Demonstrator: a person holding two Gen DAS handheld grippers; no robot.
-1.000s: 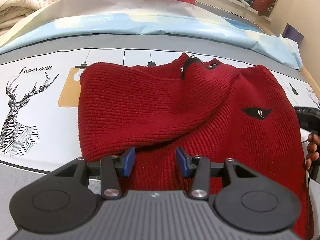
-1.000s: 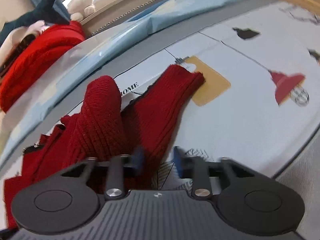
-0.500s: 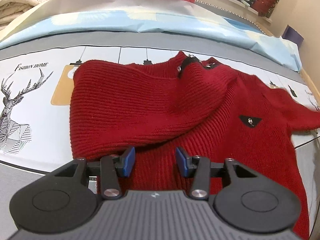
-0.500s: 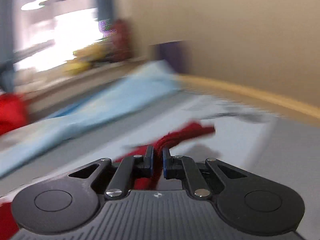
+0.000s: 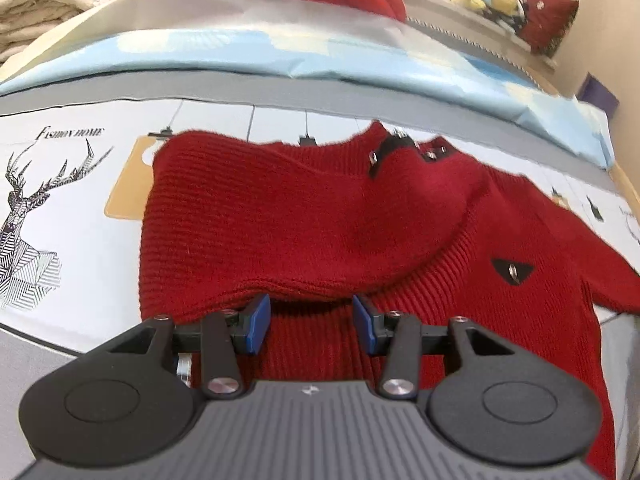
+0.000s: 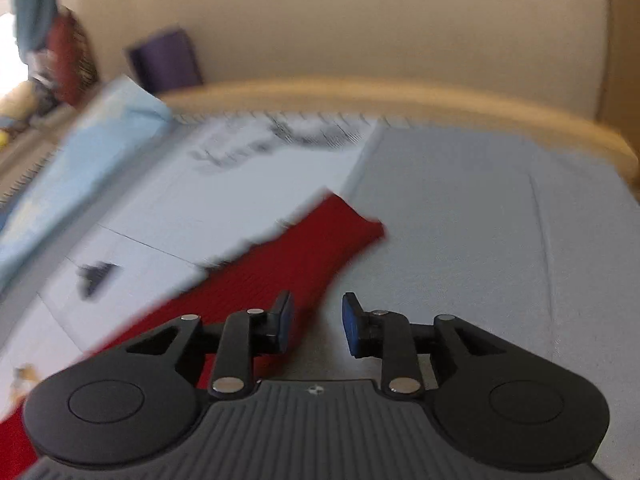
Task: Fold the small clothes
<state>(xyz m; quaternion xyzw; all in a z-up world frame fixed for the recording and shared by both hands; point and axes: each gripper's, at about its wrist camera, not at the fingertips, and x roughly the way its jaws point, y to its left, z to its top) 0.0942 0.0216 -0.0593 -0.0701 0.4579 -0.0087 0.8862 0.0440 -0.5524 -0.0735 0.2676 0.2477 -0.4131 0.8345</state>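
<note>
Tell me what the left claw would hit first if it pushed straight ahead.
Probably the red sweater: the left claw is open just over its knit, with the folded edge right ahead, though exact depth is unclear.

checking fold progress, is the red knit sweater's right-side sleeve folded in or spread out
Spread out: the red knit sweater's sleeve lies straight across the grey bedsheet, away from the body.

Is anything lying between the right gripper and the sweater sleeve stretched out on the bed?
Nothing visible does. The right gripper hangs just over the near part of the red sleeve, jaws opening with nothing pinched between them. Only bare bed cover surrounds the sleeve.
</note>
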